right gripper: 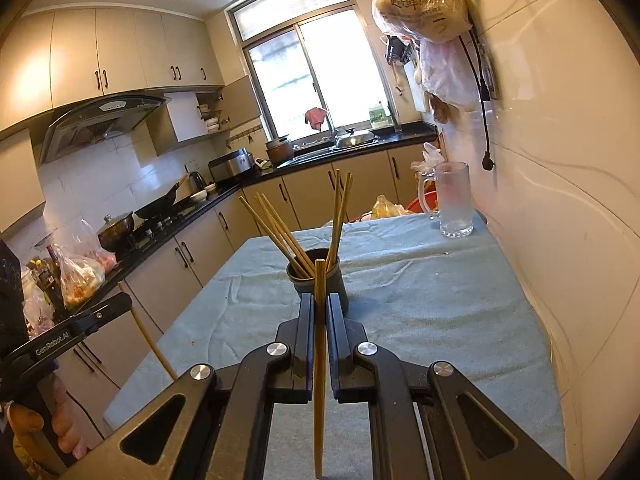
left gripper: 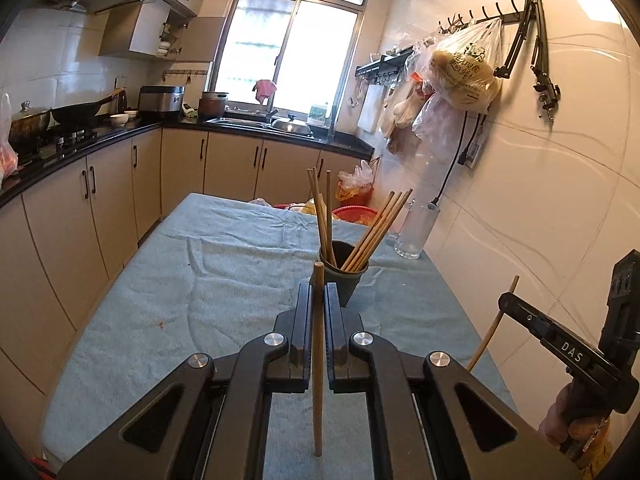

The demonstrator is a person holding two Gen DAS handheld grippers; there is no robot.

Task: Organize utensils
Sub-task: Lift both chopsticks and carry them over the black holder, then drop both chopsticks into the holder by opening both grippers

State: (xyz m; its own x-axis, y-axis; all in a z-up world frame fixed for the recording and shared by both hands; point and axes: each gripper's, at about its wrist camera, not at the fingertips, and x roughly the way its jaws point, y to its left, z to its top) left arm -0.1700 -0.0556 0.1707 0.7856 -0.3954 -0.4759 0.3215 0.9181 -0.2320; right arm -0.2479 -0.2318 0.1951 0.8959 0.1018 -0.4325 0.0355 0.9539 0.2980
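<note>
My left gripper (left gripper: 319,300) clenched on an upright chopstick (left gripper: 318,360), my right gripper (right gripper: 320,308) grasping another chopstick (right gripper: 319,360), both just short of the dark cup (left gripper: 344,276) of chopsticks on the blue cloth (left gripper: 160,280), glass mug (right gripper: 454,200) by the wall.

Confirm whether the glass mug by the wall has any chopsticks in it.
No: the glass mug stands empty, while the loose chopsticks lean in the dark cup.

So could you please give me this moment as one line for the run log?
left gripper: shut on chopstick | right gripper: shut on chopstick | cup: upright on cloth, holds chopsticks | both near cup
</note>
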